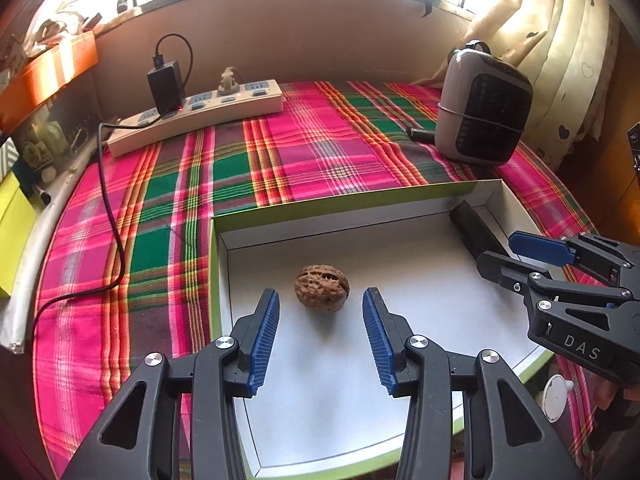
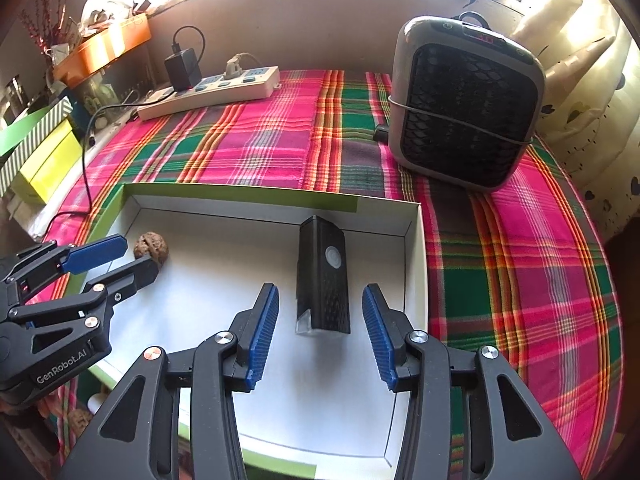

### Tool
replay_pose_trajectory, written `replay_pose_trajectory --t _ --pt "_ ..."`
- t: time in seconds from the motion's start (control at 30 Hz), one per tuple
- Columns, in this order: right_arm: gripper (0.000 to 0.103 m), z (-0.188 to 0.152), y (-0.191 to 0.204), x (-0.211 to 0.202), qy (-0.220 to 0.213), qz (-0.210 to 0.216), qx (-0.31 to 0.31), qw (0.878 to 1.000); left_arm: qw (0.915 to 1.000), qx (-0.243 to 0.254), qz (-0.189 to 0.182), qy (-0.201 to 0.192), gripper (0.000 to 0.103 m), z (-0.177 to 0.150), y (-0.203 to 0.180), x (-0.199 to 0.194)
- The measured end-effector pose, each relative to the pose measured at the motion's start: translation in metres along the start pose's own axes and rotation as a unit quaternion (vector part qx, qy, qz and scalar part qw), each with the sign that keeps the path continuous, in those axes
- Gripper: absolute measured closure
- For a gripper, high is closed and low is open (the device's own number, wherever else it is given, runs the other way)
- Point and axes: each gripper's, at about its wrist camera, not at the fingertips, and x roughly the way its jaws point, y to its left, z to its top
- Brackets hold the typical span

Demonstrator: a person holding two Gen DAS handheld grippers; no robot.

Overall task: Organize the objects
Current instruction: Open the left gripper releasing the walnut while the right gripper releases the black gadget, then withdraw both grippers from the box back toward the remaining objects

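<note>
- Left gripper [image 1: 320, 300] stands released, walnut [image 1: 322, 288] lying free in the box lid [image 1: 320, 204]: apparently just deposited.
- Right gripper [image 2: 320, 300] likewise released, black lamp [image 2: 322, 280] untouched between its pads.

A brown, wrinkled walnut [image 1: 322, 288] is seen lying on the white floor of a shallow box [image 1: 400, 216] with lime-green outer walls, toward the box's left side and clear of its walls. A black, oblong device [image 2: 323, 276] with a round grey button on its upper face and a textured lower half is laid flat in the same box, near the right wall, with its long axis running from the far wall toward the near edge. The two things are kept well apart, and neither is touched.
</note>
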Motion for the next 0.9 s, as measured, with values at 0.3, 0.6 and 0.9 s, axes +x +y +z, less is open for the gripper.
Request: replay_pose_trajectory --t 0.3,0.6,0.9 --pt "0.058 -0.012 0.001 -0.023 -0.023 0.008 0.009 1.0 0.9997 -0.003 0.012 -0.019 0.061 -0.014 -0.002 -0.026" --pt "0.058 -0.033 0.005 -0.053 -0.054 0.005 0.003 0.998 0.9985 -0.002 0.027 -0.047 0.061 -0.037 -0.008 -0.06" --pt "0.058 -0.053 0.005 -0.072 -0.071 0.009 0.006 0.997 0.9973 0.01 0.031 -0.065 0.061 -0.059 -0.016 -0.081"
